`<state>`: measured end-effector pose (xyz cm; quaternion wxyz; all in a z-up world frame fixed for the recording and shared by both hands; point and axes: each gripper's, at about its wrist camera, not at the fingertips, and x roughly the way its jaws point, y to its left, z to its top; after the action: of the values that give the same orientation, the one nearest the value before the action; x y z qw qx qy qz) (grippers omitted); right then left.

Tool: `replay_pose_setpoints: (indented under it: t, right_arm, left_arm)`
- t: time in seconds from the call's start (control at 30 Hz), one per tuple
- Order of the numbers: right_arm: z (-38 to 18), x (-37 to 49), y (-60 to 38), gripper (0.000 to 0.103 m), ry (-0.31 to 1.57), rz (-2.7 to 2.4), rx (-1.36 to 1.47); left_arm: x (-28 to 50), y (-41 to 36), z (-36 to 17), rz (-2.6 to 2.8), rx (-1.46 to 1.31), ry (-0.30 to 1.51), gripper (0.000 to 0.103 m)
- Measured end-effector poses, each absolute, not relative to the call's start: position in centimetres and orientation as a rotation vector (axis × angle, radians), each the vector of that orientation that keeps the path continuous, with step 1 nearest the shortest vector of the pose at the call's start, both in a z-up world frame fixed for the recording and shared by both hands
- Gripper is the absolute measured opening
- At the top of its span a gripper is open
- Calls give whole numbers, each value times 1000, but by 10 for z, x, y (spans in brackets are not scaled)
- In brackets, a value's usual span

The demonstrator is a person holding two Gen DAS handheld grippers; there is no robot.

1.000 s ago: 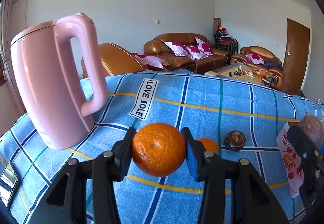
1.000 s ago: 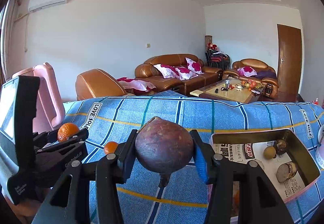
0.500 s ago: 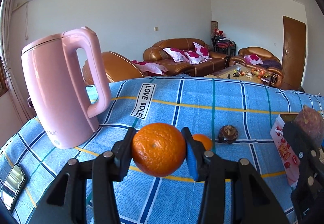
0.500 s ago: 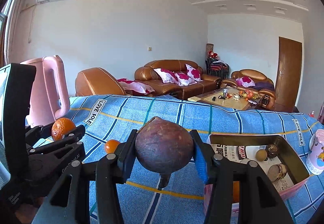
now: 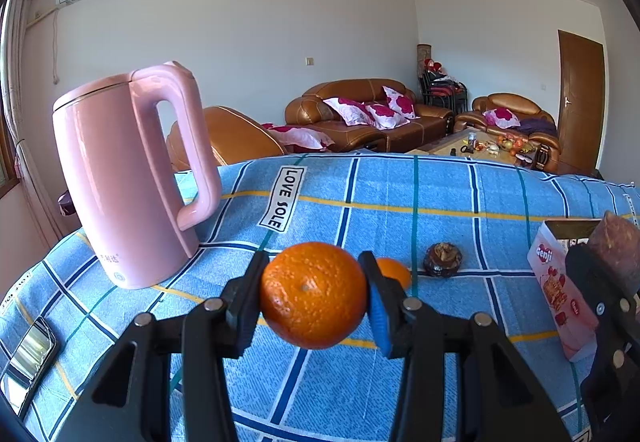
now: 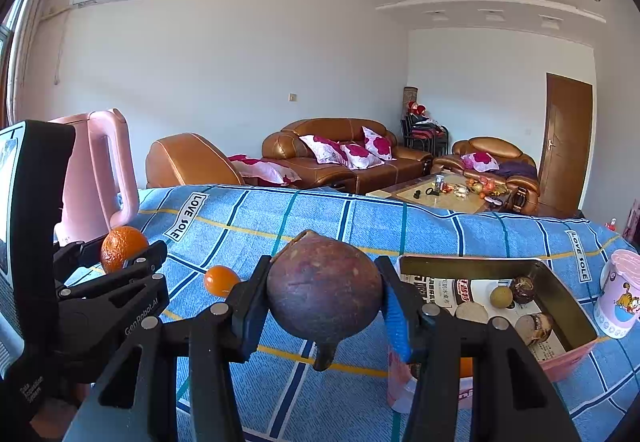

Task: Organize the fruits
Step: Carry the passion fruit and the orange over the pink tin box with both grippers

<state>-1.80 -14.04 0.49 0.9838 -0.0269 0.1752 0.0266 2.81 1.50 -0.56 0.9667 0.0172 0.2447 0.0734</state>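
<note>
My left gripper (image 5: 314,296) is shut on an orange (image 5: 313,294) and holds it above the blue checked cloth. My right gripper (image 6: 324,298) is shut on a dark purple fruit (image 6: 324,292), held above the cloth left of the pink box (image 6: 560,358). The box holds several small fruits (image 6: 524,289). A small orange (image 6: 220,281) and a dark brown fruit (image 5: 443,260) lie on the cloth. The left gripper with its orange (image 6: 122,248) shows at the left of the right wrist view.
A tall pink kettle (image 5: 124,178) stands at the left of the cloth. A phone (image 5: 30,352) lies at the near left edge. A pink cup (image 6: 620,294) stands right of the box. Sofas and a coffee table are in the background.
Both grippers have risen and drawn back a little with their fruits held. The kettle and box appear lower and farther in view.
</note>
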Motion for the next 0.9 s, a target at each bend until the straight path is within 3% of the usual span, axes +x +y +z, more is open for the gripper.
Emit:
replay_pose_setpoints:
  t: [0.9]
  right_arm:
    - [6,-34,-177,53,358,16,-67]
  left_arm:
    - [14,-28,-4,81,36,509,47]
